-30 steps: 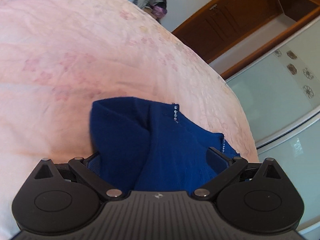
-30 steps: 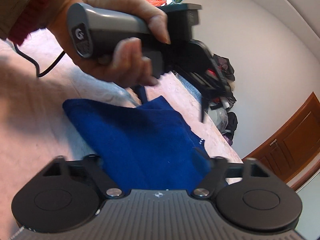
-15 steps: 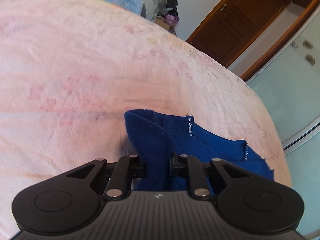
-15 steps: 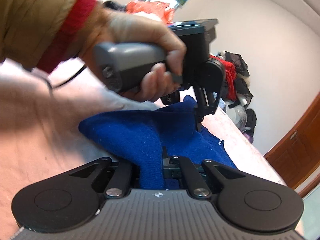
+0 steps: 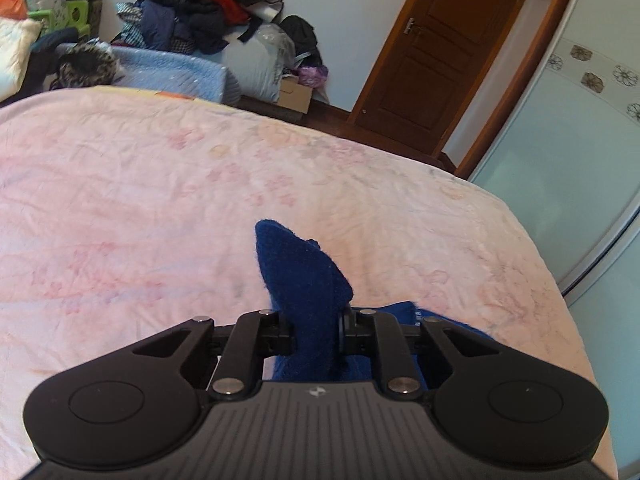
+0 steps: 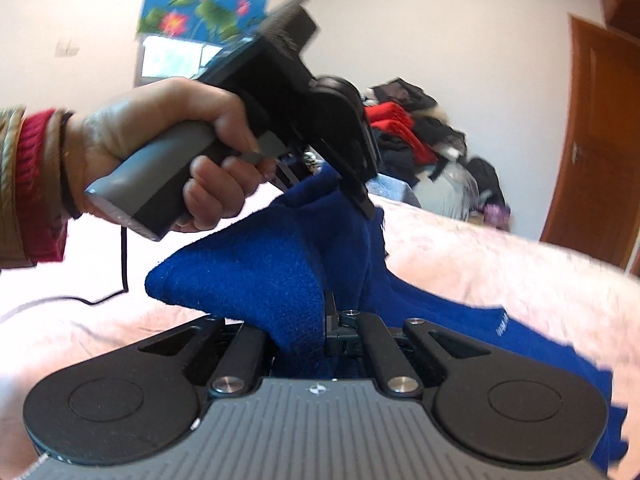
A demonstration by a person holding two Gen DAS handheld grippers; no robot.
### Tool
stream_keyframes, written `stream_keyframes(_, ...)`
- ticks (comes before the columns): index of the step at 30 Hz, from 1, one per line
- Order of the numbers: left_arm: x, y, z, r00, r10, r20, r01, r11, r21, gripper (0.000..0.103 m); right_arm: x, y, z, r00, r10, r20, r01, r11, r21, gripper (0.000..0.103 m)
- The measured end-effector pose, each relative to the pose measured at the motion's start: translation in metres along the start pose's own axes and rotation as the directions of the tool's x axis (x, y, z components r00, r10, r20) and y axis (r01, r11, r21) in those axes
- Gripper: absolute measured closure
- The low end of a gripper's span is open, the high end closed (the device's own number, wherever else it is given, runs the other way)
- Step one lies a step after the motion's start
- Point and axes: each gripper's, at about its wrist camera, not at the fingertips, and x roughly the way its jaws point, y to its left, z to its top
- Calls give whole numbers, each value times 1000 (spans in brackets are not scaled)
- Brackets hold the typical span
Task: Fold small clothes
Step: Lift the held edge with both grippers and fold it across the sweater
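A small dark blue fleece garment (image 5: 304, 280) lies on a pink bedspread (image 5: 140, 208). My left gripper (image 5: 318, 330) is shut on one bunched edge of it, and the cloth sticks up between the jaws. My right gripper (image 6: 316, 328) is shut on another edge of the same blue garment (image 6: 256, 276) and holds it lifted off the bed. In the right wrist view the left gripper (image 6: 360, 196), held in a hand, pinches the garment's far edge above the bed. The rest of the garment trails down to the right.
A heap of clothes (image 5: 192, 12) and a light blue quilt (image 5: 168, 72) lie beyond the bed's far edge. A brown door (image 5: 436, 52) stands at the back right and a pale wardrobe panel (image 5: 580, 152) on the right. A black cable (image 6: 80, 296) runs over the bedspread.
Both grippers went from open around the garment to shut on it, then lifted its edges off the bed. The views have tilted up toward the room.
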Motion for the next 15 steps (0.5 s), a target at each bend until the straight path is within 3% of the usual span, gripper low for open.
stream_keyframes(7, 13, -67, -4, 999, -43, -11, 44, 995, 91, 87, -38, -56, -22, 998, -65, 16, 61, 986, 154, 97)
stream_keyframes(15, 56, -140, -26, 994, -64, -88, 81, 977, 198, 87, -66, -107, -55, 994, -105, -17, 106, 949, 297, 97)
